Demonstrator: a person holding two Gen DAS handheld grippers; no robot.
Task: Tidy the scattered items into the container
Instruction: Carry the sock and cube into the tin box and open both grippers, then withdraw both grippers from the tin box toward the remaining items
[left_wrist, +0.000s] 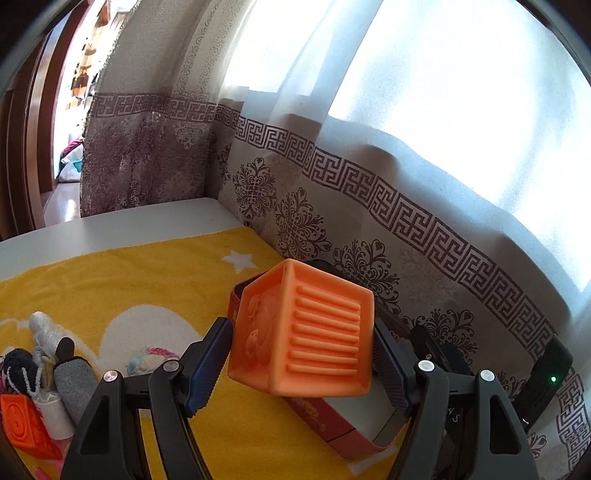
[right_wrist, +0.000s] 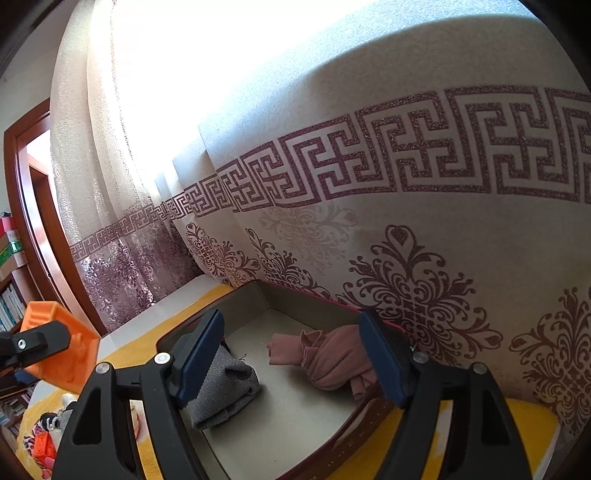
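Left claw (left_wrist: 301, 354) pinches the orange cube (left_wrist: 301, 332), held in the air above the near wall of the red box (left_wrist: 317, 417), tilted downward. Right claw (right_wrist: 291, 360) is spread and empty over the box interior, where a grey cloth (right_wrist: 229, 387) and pink cloth (right_wrist: 332, 356) lie.

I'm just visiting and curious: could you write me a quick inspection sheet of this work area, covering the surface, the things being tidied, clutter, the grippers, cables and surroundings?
Surface: yellow towel with white star, over a white tabletop.
Job's things: orange block held above the towel; red-walled box holding a pink cloth and grey cloth.
Clutter: socks, a second orange block and small items on the towel's left.
Grippers: left gripper shut on the block; right gripper open over the box, empty.
Cables: nothing seen.
Surroundings: patterned curtain, bright window, wooden doorway.
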